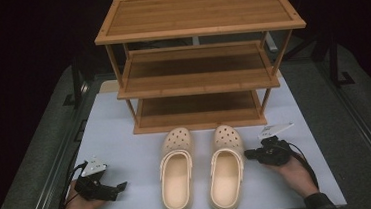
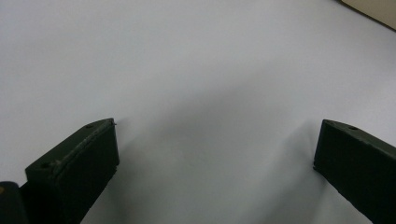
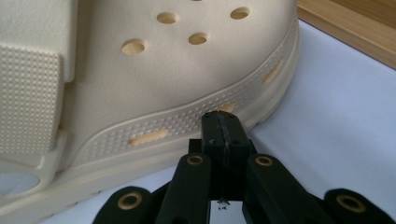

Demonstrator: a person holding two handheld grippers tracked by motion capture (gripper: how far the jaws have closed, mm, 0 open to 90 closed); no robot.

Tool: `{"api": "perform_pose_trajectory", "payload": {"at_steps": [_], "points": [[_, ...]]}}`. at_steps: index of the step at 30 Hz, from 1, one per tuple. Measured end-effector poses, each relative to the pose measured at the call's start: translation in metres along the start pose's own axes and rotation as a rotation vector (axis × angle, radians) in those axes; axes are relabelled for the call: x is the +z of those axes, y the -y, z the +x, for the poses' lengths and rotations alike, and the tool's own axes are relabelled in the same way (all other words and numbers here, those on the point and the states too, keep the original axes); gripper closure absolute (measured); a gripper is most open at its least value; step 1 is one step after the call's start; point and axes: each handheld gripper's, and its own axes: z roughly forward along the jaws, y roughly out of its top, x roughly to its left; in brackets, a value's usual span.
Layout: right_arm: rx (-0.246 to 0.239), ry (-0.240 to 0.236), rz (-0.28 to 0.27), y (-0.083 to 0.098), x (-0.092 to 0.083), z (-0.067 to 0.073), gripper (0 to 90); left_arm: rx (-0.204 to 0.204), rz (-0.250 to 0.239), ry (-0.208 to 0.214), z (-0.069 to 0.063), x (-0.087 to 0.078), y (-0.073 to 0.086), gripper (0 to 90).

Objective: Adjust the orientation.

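Cream-coloured perforated foam clogs (image 1: pixel 201 168) sit as a pair at the table's centre, toes pointing to twelve o'clock; you can read no brand or writing on them. Your white tabletop (image 1: pixel 126 139) stands in a dark room, with a three-tier bamboo shoe rack (image 1: pixel 200 58) at twelve o'clock. Your right gripper (image 3: pixel 219 135) is fully closed on nothing, its tip just beside the right clog's (image 3: pixel 154 84) sole edge. Your left gripper (image 2: pixel 215 154), at eight o'clock, is spread wide over bare table.

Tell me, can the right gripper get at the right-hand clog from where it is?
Probably yes: the right gripper sits shut, close beside the right-hand clog, bare table between. It must open first.
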Motion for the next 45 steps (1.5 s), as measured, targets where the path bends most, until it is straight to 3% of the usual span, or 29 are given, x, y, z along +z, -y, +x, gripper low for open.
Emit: {"api": "perform_pose_trajectory", "payload": {"at_steps": [23,32,34,38,44,45], "points": [[-0.045,-0.002,0.022,-0.034,0.033,0.007,90.0,-0.001,0.0,0.001,0.0,0.0,0.0,0.0],[-0.043,-0.004,0.022,-0.036,0.035,0.006,89.6,0.0,0.0,0.0,0.0,0.0,0.0,0.0],[-0.017,-0.021,0.001,-0.034,0.03,0.003,86.8,0.0,0.0,0.0,0.0,0.0,0.0,0.0],[0.007,-0.009,-0.021,-0.031,0.022,-0.001,85.1,0.0,0.0,0.0,0.0,0.0,0.0,0.0],[0.03,0.025,-0.044,-0.019,0.008,-0.007,70.9,0.0,0.0,0.0,0.0,0.0,0.0,0.0],[0.04,0.033,-0.041,-0.013,0.003,-0.008,65.1,0.0,0.0,0.0,0.0,0.0,0.0,0.0]]}}
